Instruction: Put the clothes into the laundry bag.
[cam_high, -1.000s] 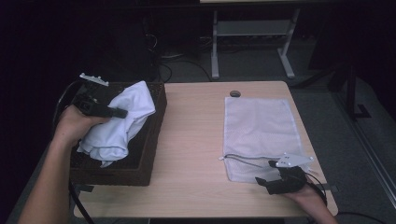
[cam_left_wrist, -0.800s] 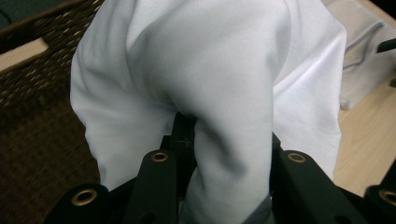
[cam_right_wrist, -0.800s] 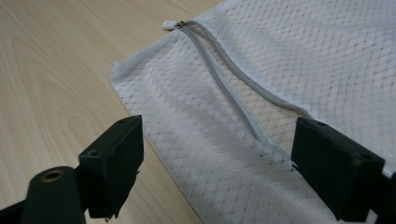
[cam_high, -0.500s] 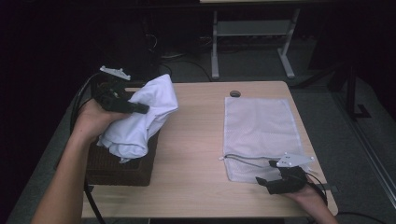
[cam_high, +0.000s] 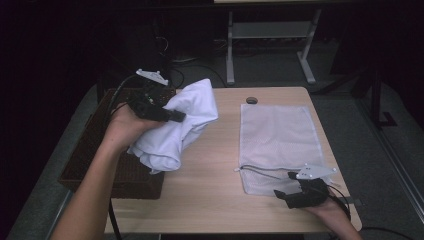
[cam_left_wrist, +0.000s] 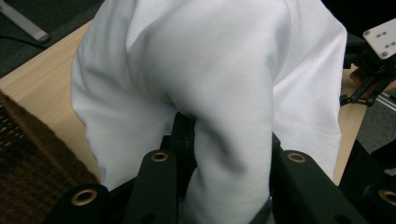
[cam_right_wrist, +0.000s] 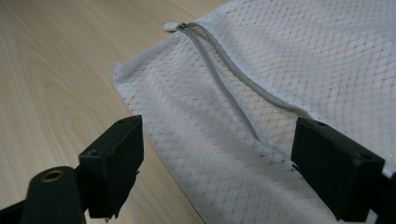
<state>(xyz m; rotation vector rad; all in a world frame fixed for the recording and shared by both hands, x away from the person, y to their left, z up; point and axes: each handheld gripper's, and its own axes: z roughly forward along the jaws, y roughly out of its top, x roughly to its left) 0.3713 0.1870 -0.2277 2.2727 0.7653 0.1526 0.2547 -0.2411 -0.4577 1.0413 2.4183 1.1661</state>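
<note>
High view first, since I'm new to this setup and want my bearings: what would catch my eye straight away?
The bunched white garment, held up over the table's left side by the left gripper, whose jaws clamp a fold of it above the brown woven basket. Next, the white mesh laundry bag lying flat on the right of the wooden table. The right gripper rests at the bag's near edge with open jaws straddling its grey zipper.
</note>
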